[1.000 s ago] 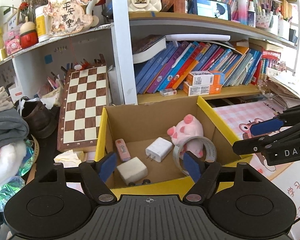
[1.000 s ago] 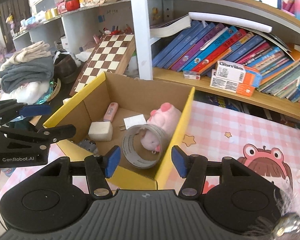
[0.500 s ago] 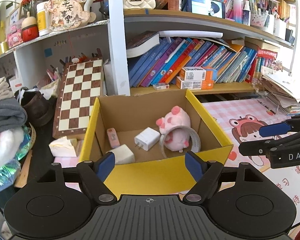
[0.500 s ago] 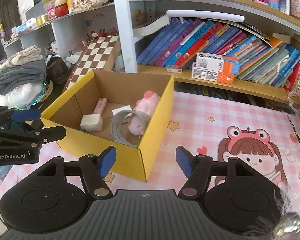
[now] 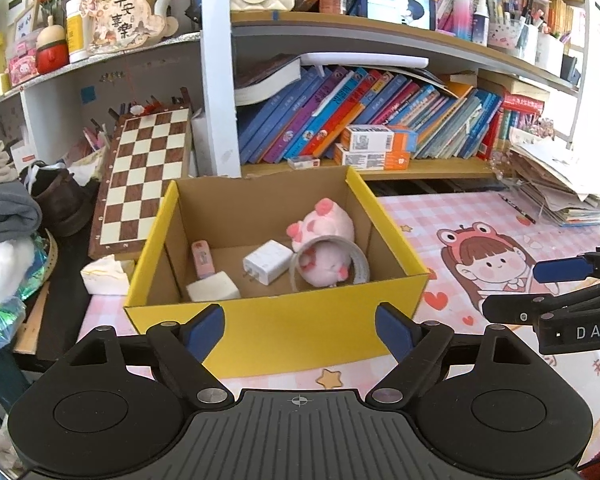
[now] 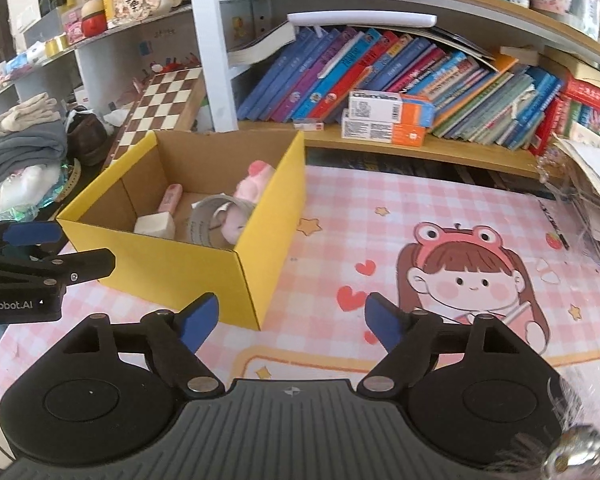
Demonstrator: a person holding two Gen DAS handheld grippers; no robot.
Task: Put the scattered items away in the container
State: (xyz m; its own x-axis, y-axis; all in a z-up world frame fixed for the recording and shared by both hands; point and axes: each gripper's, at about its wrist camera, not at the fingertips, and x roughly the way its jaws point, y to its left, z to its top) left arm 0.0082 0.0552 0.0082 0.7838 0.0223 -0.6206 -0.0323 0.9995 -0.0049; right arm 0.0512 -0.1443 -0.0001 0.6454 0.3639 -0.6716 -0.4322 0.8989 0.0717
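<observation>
Both my left gripper (image 5: 299,322) and right gripper (image 6: 288,318) have backed off the yellow box (image 5: 300,320), jaws opening and empty, so tidying looks finished.

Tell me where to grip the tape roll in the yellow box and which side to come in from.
Grip the tape roll across its thin band at the top of the ring, one finger inside the hoop, one outside, coming down from above. It stands on edge at the yellow box's near right corner, and the pink plush pokes through its lower opening, so only the upper arc looks free.
</observation>
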